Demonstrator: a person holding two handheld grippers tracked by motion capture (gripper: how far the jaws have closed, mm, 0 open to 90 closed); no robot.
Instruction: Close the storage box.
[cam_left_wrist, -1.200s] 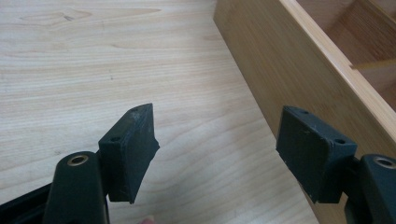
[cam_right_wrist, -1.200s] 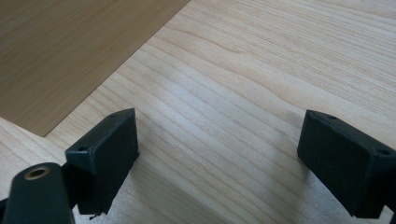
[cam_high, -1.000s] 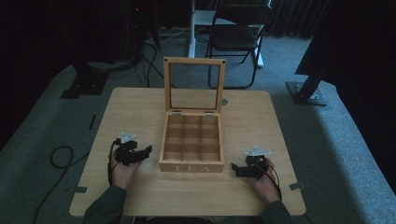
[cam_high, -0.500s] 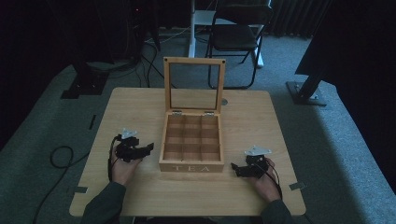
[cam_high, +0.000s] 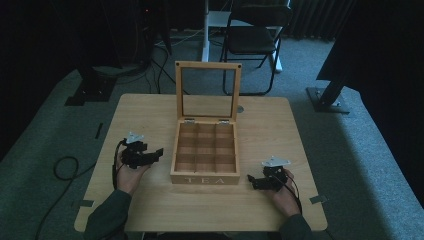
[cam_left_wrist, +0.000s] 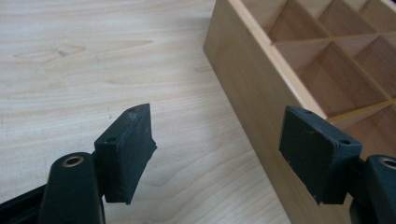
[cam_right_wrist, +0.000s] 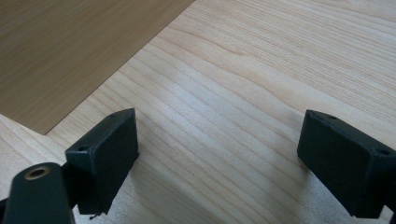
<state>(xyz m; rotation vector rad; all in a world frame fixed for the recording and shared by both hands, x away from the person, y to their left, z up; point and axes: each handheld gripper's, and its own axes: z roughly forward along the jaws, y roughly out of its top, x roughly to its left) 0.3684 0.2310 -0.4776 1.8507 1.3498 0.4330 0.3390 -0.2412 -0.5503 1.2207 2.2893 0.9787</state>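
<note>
While the light wooden tea box (cam_high: 205, 154) with the word TEA on its near face sits at the middle of the pale wooden desk (cam_high: 270, 125), its glass-paned lid (cam_high: 208, 91) stands upright at the far side, so we can see the square compartments inside. We hold the left gripper (cam_high: 159, 152) just left of the box, near its near-left corner, with the hand (cam_high: 131, 175) resting on the desk behind it. From the left gripper view, its two black jaws are spread wide with nothing between them, one over bare desk and the other overlapping the box's side wall (cam_left_wrist: 252, 88); whether it touches the wall we cannot tell. We keep the right gripper (cam_high: 252, 181) low on the desk just right of the box's near-right corner, pointing toward the box. From the right gripper view, its jaws also stand wide apart and empty above the wood grain, with the box's plain side (cam_right_wrist: 70, 51) at the upper left. Beyond the desk, a dark folding chair (cam_high: 255, 40) stands on the grey carpet (cam_high: 360, 150).
</note>
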